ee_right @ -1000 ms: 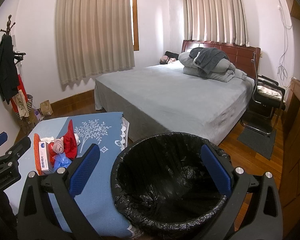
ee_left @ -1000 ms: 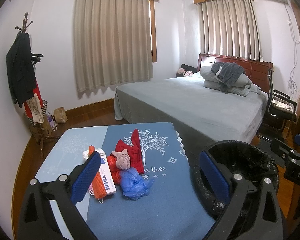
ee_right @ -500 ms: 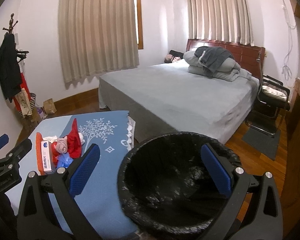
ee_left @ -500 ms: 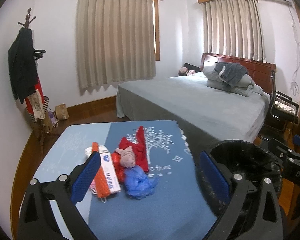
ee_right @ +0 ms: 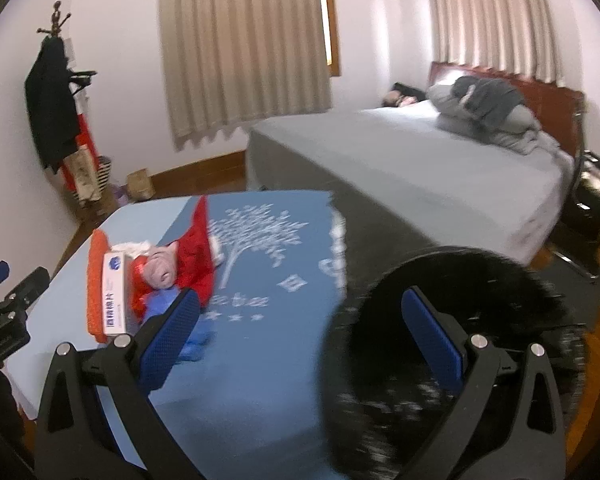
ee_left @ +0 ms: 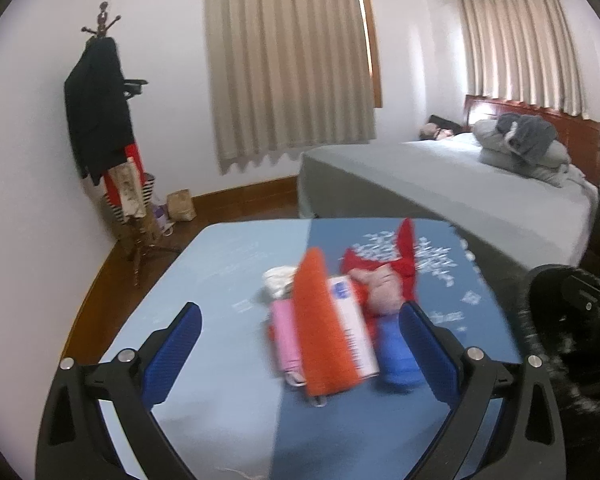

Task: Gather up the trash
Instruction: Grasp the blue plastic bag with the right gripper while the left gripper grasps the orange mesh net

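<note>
A pile of trash lies on the blue-clothed table [ee_left: 220, 264]: an orange pack [ee_left: 316, 320], a white box [ee_left: 352, 328], a pink piece [ee_left: 286, 336], a red wrapper [ee_left: 384, 264], a crumpled pinkish tissue [ee_left: 380, 292] and a blue bag [ee_left: 396, 356]. My left gripper [ee_left: 300, 340] is open just in front of the pile, which shows between its fingers. My right gripper [ee_right: 300, 328] is open and holds nothing; the black-lined trash bin [ee_right: 440, 320] sits under its right finger. The orange pack [ee_right: 96, 280] and red wrapper [ee_right: 196, 256] lie to its left.
A grey bed [ee_left: 440, 184] with folded bedding stands behind the table. A coat rack [ee_left: 100, 120] with clothes and bags is at the left wall. A dark chair [ee_right: 596, 200] stands right of the bed. The bin [ee_left: 560, 320] is at the table's right edge.
Both grippers have swung left and forward. The left one has closed in on the pile, now large between its fingers. The bin has shifted rightward in both views. Both stay open.
</note>
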Demonstrator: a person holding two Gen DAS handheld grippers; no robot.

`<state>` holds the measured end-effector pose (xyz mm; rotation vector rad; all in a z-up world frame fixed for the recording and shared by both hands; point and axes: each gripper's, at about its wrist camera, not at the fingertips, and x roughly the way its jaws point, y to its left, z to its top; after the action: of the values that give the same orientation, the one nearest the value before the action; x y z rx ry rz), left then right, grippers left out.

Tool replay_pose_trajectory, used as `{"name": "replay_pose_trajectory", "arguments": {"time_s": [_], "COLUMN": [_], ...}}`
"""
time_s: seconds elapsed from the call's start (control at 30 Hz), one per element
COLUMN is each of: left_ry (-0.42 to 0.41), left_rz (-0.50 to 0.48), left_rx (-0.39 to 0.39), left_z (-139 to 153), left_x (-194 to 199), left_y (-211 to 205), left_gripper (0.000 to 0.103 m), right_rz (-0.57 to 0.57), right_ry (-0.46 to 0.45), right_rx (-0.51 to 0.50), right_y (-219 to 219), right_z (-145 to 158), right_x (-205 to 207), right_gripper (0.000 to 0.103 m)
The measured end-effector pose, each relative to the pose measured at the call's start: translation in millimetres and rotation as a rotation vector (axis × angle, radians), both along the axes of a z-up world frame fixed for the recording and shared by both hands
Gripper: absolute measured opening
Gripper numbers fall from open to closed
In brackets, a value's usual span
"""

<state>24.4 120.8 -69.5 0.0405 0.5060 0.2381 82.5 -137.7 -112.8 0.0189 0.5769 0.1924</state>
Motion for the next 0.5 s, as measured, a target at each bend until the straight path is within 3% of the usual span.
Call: {"name": "replay_pose_trajectory", "arguments": {"time_s": [0.5], "left_ry": [0.061], "left_rz": [0.077], "left_rx": [-0.049], "left_z": [-42.1], "left_x": [16.7], "left_y": [52.0], "left_gripper": [0.096], "right_rz": [0.177], "right_ry": [0.082], "right_rx": [-0.051], "right_y": [83.4], "right_z": [-52.3], "right_x": [36.4], "right_gripper": [0.098]}}
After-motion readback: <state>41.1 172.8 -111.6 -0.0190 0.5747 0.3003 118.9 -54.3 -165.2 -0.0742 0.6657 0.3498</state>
